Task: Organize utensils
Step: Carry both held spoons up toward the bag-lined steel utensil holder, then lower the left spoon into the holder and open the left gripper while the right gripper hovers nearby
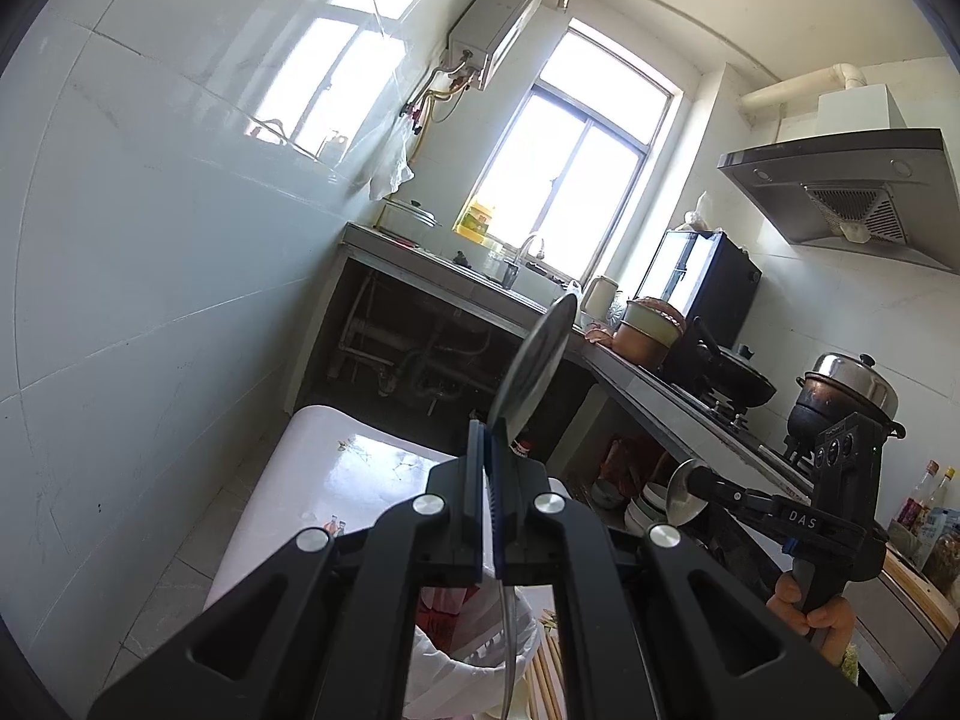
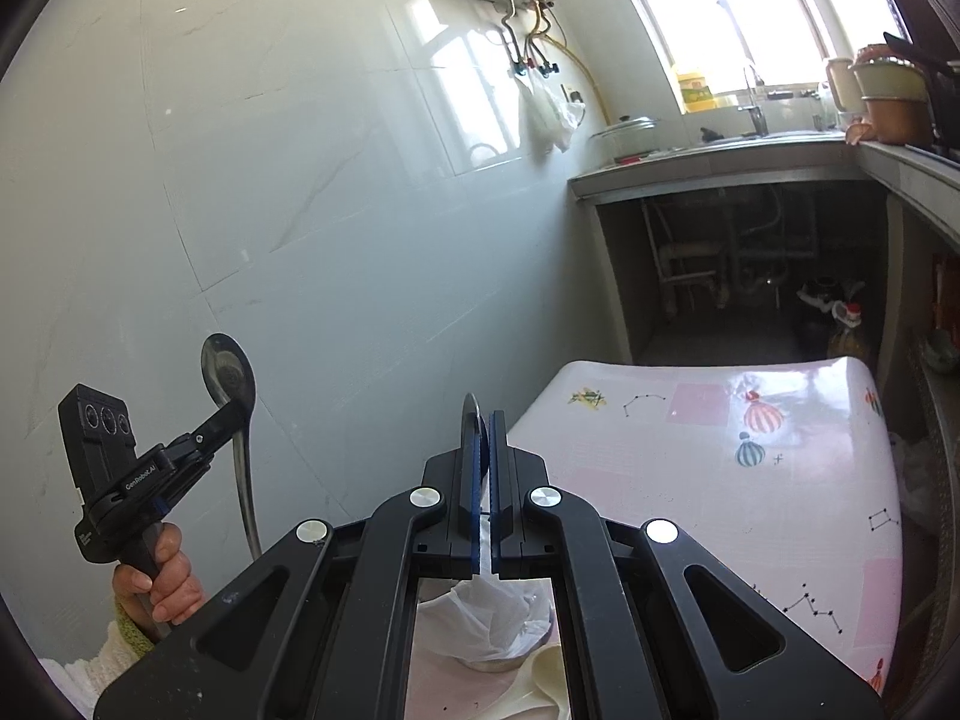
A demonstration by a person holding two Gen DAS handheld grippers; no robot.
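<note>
My left gripper is shut on a large steel spoon; its bowl stands up above the fingertips and its handle runs down below them. The same spoon shows in the right wrist view, held by the left gripper. My right gripper is shut on a smaller steel spoon, seen edge-on between the pads. In the left wrist view the right gripper holds that spoon bowl outward. Both are raised above the table.
A pink patterned tablecloth covers the table. A container lined with a white plastic bag sits below the grippers, with a white ceramic spoon and wooden chopsticks beside it. Counter with stove and pots at right, tiled wall at left.
</note>
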